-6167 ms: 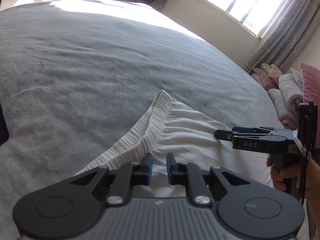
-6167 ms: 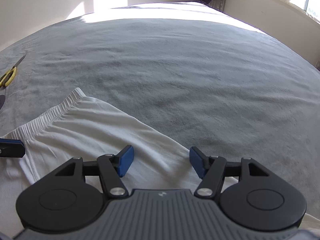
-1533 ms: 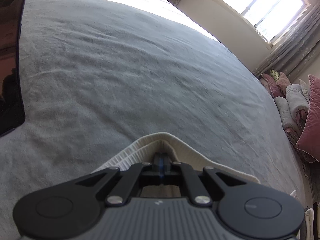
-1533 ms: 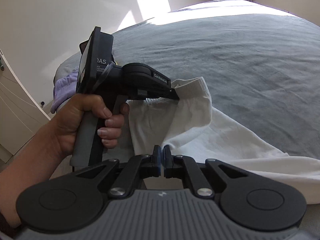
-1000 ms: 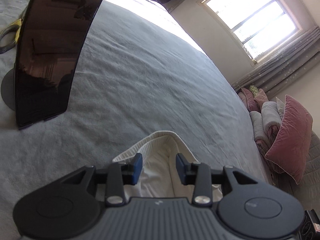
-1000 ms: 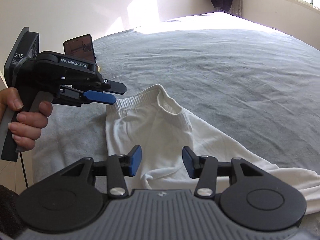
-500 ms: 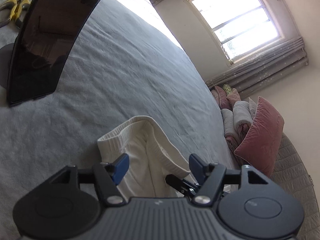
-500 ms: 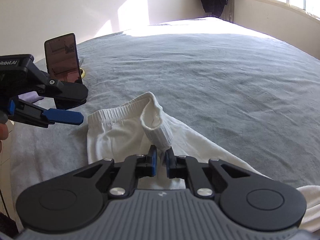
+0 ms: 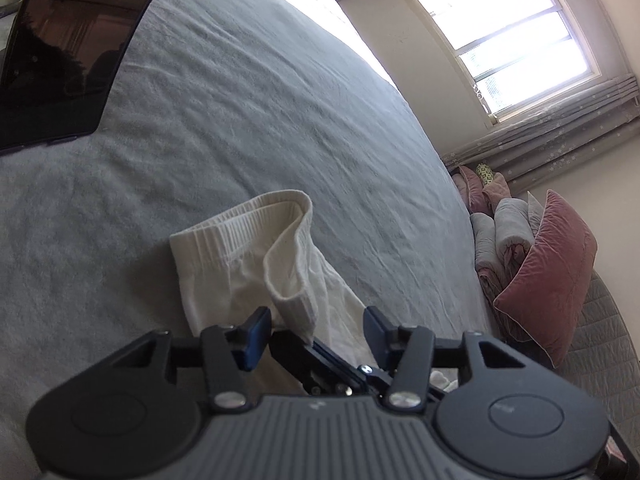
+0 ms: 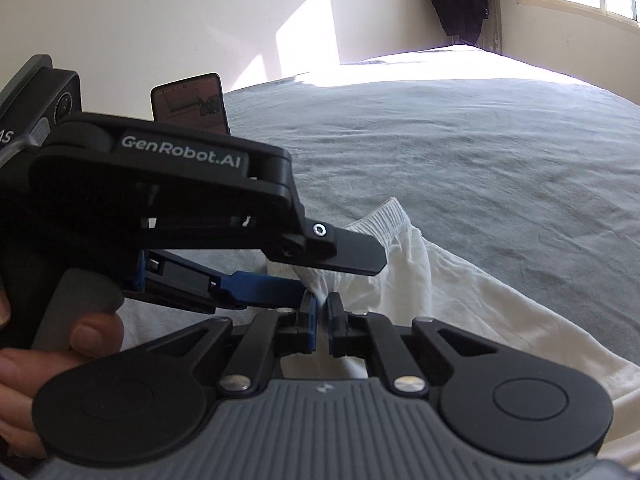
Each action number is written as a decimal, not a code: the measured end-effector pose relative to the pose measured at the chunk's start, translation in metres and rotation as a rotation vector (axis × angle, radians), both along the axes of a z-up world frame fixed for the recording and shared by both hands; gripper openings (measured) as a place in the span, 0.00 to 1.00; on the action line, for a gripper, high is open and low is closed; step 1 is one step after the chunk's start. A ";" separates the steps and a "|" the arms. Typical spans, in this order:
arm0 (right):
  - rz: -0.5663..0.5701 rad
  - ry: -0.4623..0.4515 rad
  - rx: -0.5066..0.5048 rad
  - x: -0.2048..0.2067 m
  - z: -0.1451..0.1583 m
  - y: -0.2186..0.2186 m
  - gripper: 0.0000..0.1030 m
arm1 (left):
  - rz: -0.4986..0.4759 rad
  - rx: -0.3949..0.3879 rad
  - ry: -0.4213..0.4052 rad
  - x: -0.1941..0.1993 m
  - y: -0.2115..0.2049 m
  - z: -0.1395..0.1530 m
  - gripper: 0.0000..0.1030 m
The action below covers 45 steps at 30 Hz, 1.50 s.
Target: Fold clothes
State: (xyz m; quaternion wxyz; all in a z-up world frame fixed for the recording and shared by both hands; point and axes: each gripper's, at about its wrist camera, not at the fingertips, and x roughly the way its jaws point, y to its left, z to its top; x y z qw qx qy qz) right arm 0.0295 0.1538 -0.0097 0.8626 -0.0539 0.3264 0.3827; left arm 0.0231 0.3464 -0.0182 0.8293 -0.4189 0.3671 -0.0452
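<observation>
A white garment point(image 9: 240, 264) with a ribbed elastic waistband lies on the grey bed cover point(image 9: 260, 128). My right gripper point(image 10: 320, 306) is shut on a raised fold of that waistband point(image 10: 316, 280). Its dark fingers point(image 9: 304, 350) reach in between the jaws of my left gripper point(image 9: 316, 330). The left jaws are closing around the same fold, their blue pads point(image 9: 256, 332) still apart from the cloth. In the right wrist view my left gripper point(image 10: 340, 278) comes in from the left, held by a hand point(image 10: 60, 360), one finger above and one below the pinched fold.
A dark phone point(image 9: 68, 40) stands upright on the bed at the far left, also seen as a phone point(image 10: 190, 108) behind the left gripper. Pink cushions and rolled blankets point(image 9: 548, 276) are piled beyond the bed's right edge, under the window point(image 9: 500, 36).
The right gripper has shut on the waistband fold and lifted it. The left gripper first opened wide, then moved in around that fold and narrowed its jaws.
</observation>
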 end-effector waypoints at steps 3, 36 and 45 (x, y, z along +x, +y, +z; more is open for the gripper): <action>-0.016 0.015 -0.005 -0.003 0.003 -0.004 0.10 | 0.030 0.028 0.016 0.002 -0.003 -0.001 0.17; -0.587 0.423 0.536 0.001 -0.027 -0.191 0.52 | 0.086 0.258 0.036 0.001 -0.014 0.014 0.10; -0.710 0.409 0.681 0.013 -0.029 -0.214 0.52 | 0.114 0.263 0.058 -0.001 -0.008 0.013 0.07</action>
